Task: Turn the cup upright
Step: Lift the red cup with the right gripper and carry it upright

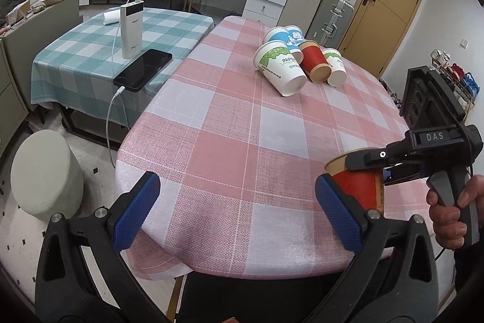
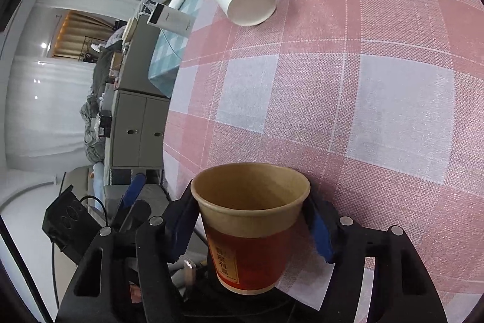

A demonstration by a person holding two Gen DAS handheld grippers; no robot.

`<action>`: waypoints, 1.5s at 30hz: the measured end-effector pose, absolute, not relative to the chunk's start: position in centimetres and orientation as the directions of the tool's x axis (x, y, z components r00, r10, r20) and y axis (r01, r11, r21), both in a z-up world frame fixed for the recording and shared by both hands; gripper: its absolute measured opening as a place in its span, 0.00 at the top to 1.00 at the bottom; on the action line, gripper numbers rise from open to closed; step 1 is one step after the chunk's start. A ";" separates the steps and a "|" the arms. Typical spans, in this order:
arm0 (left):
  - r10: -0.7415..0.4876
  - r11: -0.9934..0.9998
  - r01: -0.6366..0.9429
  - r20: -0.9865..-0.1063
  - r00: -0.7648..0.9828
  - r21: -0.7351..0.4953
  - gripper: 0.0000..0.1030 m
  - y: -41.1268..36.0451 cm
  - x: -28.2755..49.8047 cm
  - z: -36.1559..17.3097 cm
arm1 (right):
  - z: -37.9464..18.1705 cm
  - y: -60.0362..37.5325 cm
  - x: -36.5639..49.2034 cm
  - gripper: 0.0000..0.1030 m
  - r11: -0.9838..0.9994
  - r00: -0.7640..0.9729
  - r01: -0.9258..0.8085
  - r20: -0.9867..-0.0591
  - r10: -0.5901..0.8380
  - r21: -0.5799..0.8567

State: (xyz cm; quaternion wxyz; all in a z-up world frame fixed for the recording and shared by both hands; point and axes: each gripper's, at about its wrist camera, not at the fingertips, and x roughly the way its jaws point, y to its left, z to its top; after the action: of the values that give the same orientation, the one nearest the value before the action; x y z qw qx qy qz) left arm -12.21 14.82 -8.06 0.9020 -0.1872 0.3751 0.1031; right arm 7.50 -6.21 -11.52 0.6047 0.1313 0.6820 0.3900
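The right tool (image 2: pixel 251 227) grips a red cup (image 2: pixel 248 235) by its upper wall, mouth up, at the near edge of the table (image 2: pixel 378 99); its base hangs partly past the edge. The left tool (image 1: pixel 233 211) hangs open and empty just beside it, over the near edge. A wide stretch of bare pink check cloth lies between this cup and the pile (image 1: pixel 298 59) of cups lying on their sides at the far end. One there reads "PAPERCUPS". The right tool's body is marked "DAS".
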 end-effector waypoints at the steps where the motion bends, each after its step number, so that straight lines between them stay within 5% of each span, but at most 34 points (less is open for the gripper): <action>1: 0.041 0.910 -0.323 -0.717 0.696 -0.261 0.01 14.7 -12.1 -8.0 | -11.6 -6.4 7.5 0.36 0.653 -0.232 -0.289 -0.713 0.662 0.700; 9: 0.053 0.926 -0.307 -0.729 0.683 -0.220 0.01 13.6 -8.8 -7.2 | -11.0 -9.2 9.3 0.36 0.625 -0.121 -0.303 -0.680 0.723 0.719; 13: 0.024 0.939 -0.269 -0.737 0.675 -0.215 0.01 12.2 -5.3 -7.0 | -7.4 -12.4 10.2 0.36 0.671 0.107 -0.444 -0.708 0.698 0.594; 24: -0.060 0.967 -0.148 -0.743 0.666 -0.210 0.01 6.0 4.1 -6.8 | -1.2 -18.4 10.8 0.35 0.812 0.636 -0.564 -0.547 0.544 0.152; 36: -0.077 0.971 -0.137 -0.793 0.605 -0.198 0.01 4.2 8.6 -10.4 | -5.1 -19.8 16.0 0.35 0.842 0.691 -0.519 -0.507 0.516 0.150; 45: -0.080 0.969 -0.147 -0.812 0.578 -0.200 0.01 4.6 11.2 -12.2 | -7.4 -19.2 18.0 0.35 0.860 0.667 -0.488 -0.570 0.479 0.152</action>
State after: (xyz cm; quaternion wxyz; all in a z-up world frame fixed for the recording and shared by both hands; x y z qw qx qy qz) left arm 11.23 4.57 -12.22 0.8795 -0.1239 0.4591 0.0191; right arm 17.99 -19.19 -7.39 0.9130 -0.0068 0.3103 0.2648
